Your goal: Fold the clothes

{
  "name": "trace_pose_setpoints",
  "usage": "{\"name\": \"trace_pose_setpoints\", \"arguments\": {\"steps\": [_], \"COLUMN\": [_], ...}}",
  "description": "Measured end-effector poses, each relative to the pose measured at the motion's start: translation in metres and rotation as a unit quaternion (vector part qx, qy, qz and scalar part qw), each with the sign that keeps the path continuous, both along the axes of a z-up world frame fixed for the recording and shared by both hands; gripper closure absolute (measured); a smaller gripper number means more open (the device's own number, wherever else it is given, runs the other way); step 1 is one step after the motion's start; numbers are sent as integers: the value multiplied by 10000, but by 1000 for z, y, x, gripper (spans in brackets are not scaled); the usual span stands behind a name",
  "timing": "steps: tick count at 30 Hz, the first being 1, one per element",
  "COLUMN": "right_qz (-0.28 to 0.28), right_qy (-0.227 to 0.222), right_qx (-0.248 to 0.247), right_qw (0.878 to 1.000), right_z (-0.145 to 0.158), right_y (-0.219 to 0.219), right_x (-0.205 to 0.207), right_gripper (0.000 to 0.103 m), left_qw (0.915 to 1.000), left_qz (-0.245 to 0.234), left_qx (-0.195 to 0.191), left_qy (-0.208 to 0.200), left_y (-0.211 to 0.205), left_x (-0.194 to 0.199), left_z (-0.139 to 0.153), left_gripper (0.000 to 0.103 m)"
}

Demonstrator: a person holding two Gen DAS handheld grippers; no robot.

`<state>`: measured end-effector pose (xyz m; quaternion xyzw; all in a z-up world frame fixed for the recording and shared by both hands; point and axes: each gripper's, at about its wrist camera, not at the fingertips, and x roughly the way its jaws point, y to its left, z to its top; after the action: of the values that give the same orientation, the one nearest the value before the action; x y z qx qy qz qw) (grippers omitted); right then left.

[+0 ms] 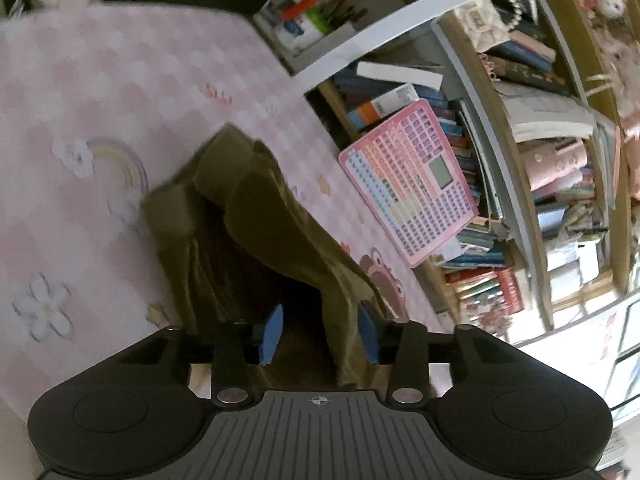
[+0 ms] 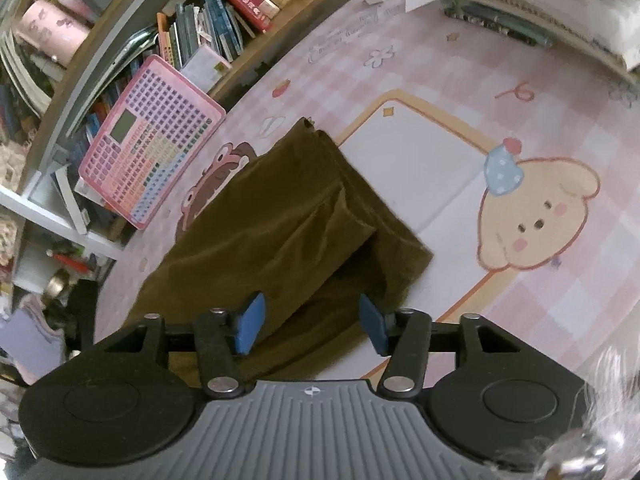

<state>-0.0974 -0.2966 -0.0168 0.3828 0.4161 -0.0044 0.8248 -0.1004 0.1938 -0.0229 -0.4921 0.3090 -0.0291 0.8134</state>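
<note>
An olive-brown garment lies partly folded on a pink checked mat with cartoon prints. In the left wrist view the garment rises in a fold toward the camera, and a strip of it hangs between the blue pads of my left gripper, whose jaws stand apart. My right gripper is open just above the garment's near edge, with cloth under the gap but not pinched.
A pink toy keyboard leans against a bookshelf full of books at the mat's edge; it also shows in the left wrist view. Boxes and papers line the far side of the mat.
</note>
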Motion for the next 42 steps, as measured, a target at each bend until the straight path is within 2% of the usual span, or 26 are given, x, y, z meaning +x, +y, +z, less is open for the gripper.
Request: {"name": "trace_pose_setpoints", "arguments": {"steps": [7, 11, 13, 14, 15, 16, 17, 20, 23, 26, 28, 29, 30, 33, 38, 41, 42], "right_qz": [63, 72, 56, 51, 46, 41, 28, -115, -352, -412, -366, -345, -326, -269, -400, -528, -541], "right_qy": [264, 377, 390, 381, 373, 364, 334, 42, -16, 221, 371, 421, 433, 461, 515, 627, 636], "right_qx": [234, 279, 331, 365, 399, 432, 446, 396, 393, 425, 472, 510, 568, 720, 805, 847, 839], "right_qw": [9994, 9989, 9987, 9986, 9985, 9984, 9984, 9991, 9986, 9980, 9975, 9972, 9969, 9960, 9946, 9930, 9930], "right_z": [-11, -19, -21, -21, -21, -22, -21, -10, -8, -14, -18, -19, -21, -25, -36, -43, -44], "right_y": [8, 6, 3, 2, 0, -2, -4, -15, -30, -39, -39, -39, -38, -35, -34, -38, -39], "right_x": [22, 36, 41, 43, 45, 47, 48, 45, 40, 36, 34, 33, 32, 36, 54, 61, 62], "right_gripper": [45, 45, 51, 59, 77, 88, 100, 100, 100, 96, 88, 68, 58, 58, 58, 65, 75], "left_qw": [9971, 9964, 9972, 9978, 9983, 9987, 9991, 9999, 9999, 9990, 9982, 9979, 9978, 9967, 9919, 9871, 9853], "left_qz": [101, 240, 245, 228, 212, 196, 180, 132, 99, 170, 240, 270, 298, 429, 776, 1062, 1156], "left_qx": [-663, -654, -572, -521, -470, -420, -369, -15, -75, -162, -238, -279, -317, -457, -847, -1031, -1076], "left_qy": [363, 483, 410, 343, 276, 208, 141, -71, 79, 373, 487, 511, 510, 522, 544, 614, 656], "left_y": [-3, -3, -5, -6, -8, -9, -10, -12, -8, -5, -3, -3, -2, 0, 6, 12, 14], "left_x": [25, 38, 41, 42, 43, 43, 44, 41, 38, 32, 28, 26, 24, 24, 29, 34, 36], "left_z": [-16, -20, -16, -13, -10, -7, -4, 9, 4, -4, -6, -6, -6, -6, -12, -17, -20], "left_gripper": [49, 50, 55, 58, 79, 101, 100, 100, 100, 88, 69, 64, 55, 44, 43, 43, 43]}}
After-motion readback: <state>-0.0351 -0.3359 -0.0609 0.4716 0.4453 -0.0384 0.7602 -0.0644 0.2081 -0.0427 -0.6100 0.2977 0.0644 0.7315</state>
